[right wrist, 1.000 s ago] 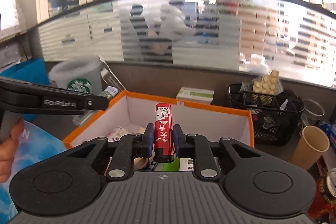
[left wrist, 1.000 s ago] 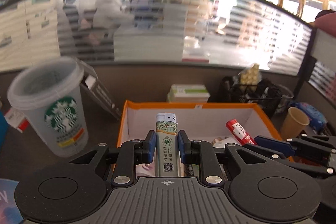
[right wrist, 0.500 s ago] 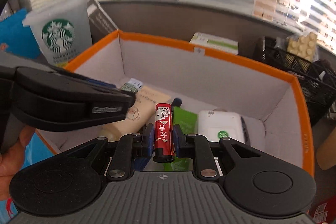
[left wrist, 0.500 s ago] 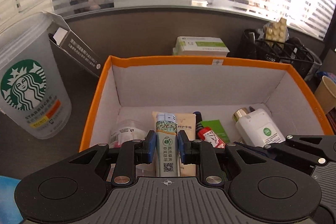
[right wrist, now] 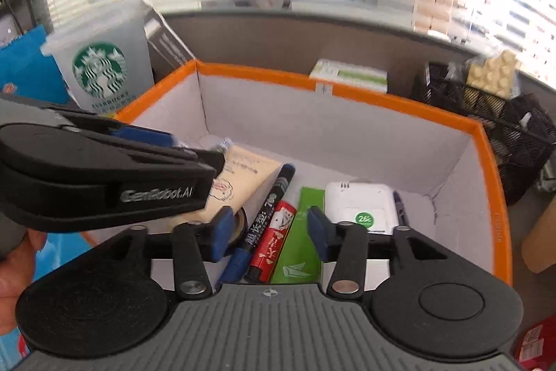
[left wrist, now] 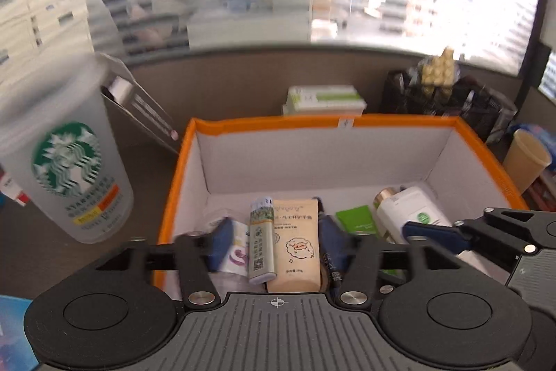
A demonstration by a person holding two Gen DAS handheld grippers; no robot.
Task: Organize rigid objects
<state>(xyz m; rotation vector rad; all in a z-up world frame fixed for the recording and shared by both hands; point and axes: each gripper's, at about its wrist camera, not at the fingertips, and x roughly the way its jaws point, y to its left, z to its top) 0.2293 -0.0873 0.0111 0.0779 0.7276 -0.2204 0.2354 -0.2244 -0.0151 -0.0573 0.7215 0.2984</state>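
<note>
- Orange-rimmed box (right wrist: 399, 103), white inside, holds a green-printed lighter (left wrist: 261, 244), red lighter (right wrist: 272, 242), beige tube (left wrist: 297, 246), black marker (right wrist: 274, 197), green sachet (right wrist: 299, 242) and white bottle (right wrist: 361, 207).
- Left gripper (left wrist: 276, 246): jaws opening, green-printed lighter loose between them.
- Right gripper (right wrist: 267, 235): jaws opening, red lighter lying free between them.
- Frosted plastic Starbucks cup (left wrist: 66, 155) stands beside the box.

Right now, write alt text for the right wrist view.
The right gripper, jaws opening, hangs over an orange-rimmed box, with a red lighter lying free between its fingers beside a black marker. The left gripper reaches in alongside.
</note>
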